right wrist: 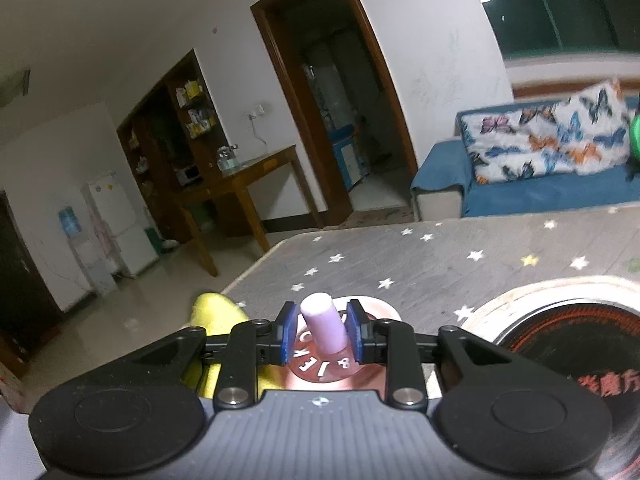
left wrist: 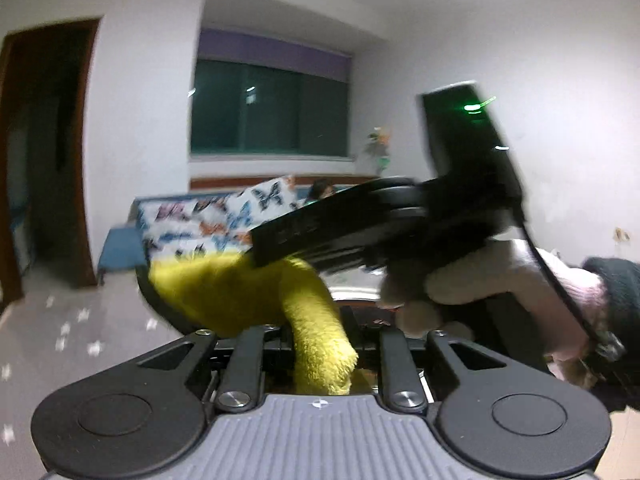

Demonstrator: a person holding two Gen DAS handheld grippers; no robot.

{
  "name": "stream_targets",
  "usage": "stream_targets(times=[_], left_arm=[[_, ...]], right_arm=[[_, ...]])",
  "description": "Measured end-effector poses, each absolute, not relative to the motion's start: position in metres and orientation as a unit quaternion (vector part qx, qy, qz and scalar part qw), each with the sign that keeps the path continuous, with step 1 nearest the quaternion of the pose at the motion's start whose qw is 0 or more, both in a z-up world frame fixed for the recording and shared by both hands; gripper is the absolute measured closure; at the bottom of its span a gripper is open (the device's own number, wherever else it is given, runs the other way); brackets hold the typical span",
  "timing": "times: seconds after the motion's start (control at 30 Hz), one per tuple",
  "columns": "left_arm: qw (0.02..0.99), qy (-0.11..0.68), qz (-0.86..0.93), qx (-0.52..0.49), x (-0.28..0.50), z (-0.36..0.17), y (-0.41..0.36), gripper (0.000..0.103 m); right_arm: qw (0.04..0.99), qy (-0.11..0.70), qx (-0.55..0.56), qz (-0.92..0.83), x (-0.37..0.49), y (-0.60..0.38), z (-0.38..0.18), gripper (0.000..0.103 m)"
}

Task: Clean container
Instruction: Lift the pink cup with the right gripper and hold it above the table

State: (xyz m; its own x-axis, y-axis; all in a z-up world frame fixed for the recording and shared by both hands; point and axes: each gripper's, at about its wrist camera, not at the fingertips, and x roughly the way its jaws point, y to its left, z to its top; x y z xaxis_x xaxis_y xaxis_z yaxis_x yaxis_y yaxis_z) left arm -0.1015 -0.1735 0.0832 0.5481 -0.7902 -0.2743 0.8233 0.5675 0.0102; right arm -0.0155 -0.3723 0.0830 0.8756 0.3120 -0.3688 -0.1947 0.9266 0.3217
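In the left wrist view my left gripper (left wrist: 320, 340) is shut on a yellow fluffy cloth (left wrist: 248, 292), which spreads out ahead and to the left. The right gripper's black body (left wrist: 384, 224), held by a gloved hand (left wrist: 480, 276), crosses just above the cloth. In the right wrist view my right gripper (right wrist: 322, 332) is shut on the lilac cap (right wrist: 322, 326) of a pink container (right wrist: 320, 364) with white letters. Part of the yellow cloth (right wrist: 214, 316) shows to its lower left.
A round induction cooker (right wrist: 568, 340) with red markings sits at the right on a grey star-patterned cover (right wrist: 400, 256). Beyond are a blue sofa with a butterfly pillow (right wrist: 548, 148), a wooden table (right wrist: 240, 184), a doorway and a dark window.
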Motion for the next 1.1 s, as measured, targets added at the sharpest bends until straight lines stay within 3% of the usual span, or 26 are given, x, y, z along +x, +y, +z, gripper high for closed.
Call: stream_targets(times=[0.77, 1.1], left_arm=[[0.871, 0.288, -0.398, -0.006, -0.041, 0.035, -0.152, 0.083], [0.902, 0.200, -0.379, -0.054, -0.025, 0.091, -0.112, 0.083]], right_arm=[[0.952, 0.217, 0.156, 0.146, -0.014, -0.379, 0.080, 0.074], [0.953, 0.215, 0.158, 0.145, -0.017, -0.377, 0.080, 0.074]])
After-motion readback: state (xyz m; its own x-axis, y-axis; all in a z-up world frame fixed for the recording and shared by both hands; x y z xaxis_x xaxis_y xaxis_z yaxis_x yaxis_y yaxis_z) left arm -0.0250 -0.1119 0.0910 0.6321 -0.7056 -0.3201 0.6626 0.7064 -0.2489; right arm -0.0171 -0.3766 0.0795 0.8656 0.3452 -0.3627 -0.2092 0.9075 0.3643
